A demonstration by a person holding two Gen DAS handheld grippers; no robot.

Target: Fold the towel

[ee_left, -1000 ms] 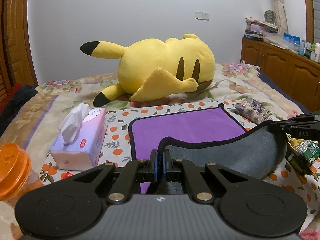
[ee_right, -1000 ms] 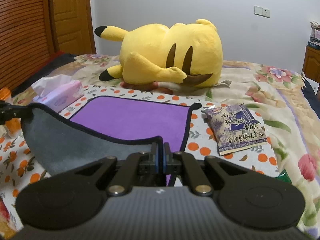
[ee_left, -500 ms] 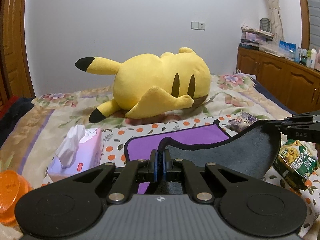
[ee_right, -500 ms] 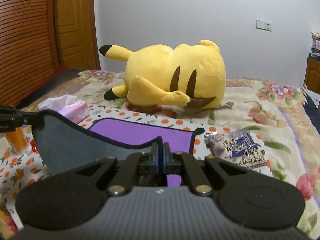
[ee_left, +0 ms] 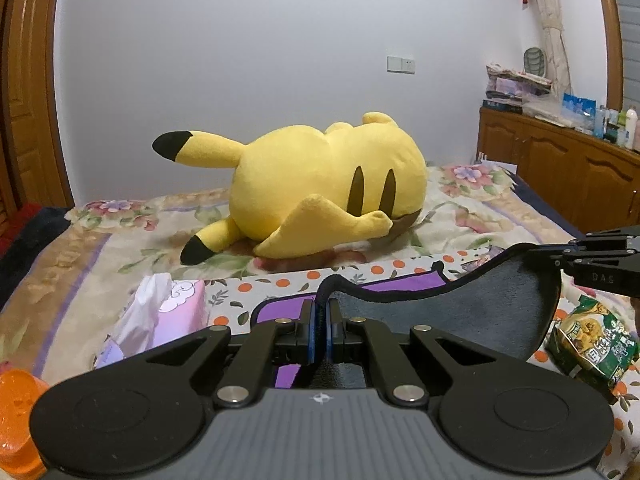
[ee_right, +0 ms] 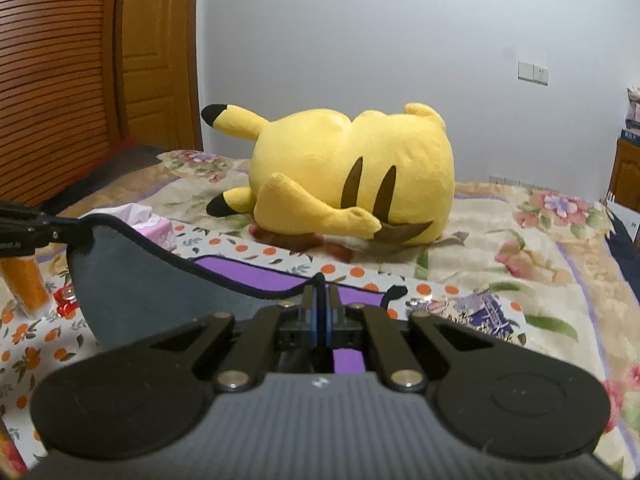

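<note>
The towel [ee_left: 460, 316] is purple on top and grey underneath, with a black hem. Its far part lies on the bed while its near edge is lifted, grey side facing me. My left gripper [ee_left: 320, 316] is shut on the near left corner. My right gripper [ee_right: 320, 312] is shut on the near right corner; it also shows at the right edge of the left wrist view [ee_left: 560, 262]. The towel [ee_right: 160, 280] sags between the two grippers. The left gripper shows at the left edge of the right wrist view [ee_right: 60, 228].
A big yellow plush toy [ee_left: 320, 196] lies beyond the towel. A pink tissue box [ee_left: 160, 320] and an orange cup [ee_left: 16, 420] stand at the left. A green snack bag [ee_left: 592, 344] and a purple snack bag [ee_right: 472, 312] lie at the right. A wooden cabinet [ee_left: 560, 172] stands at far right.
Both grippers have risen and moved forward with the towel's near corners. More of the purple side is now hidden behind the lifted grey side.
</note>
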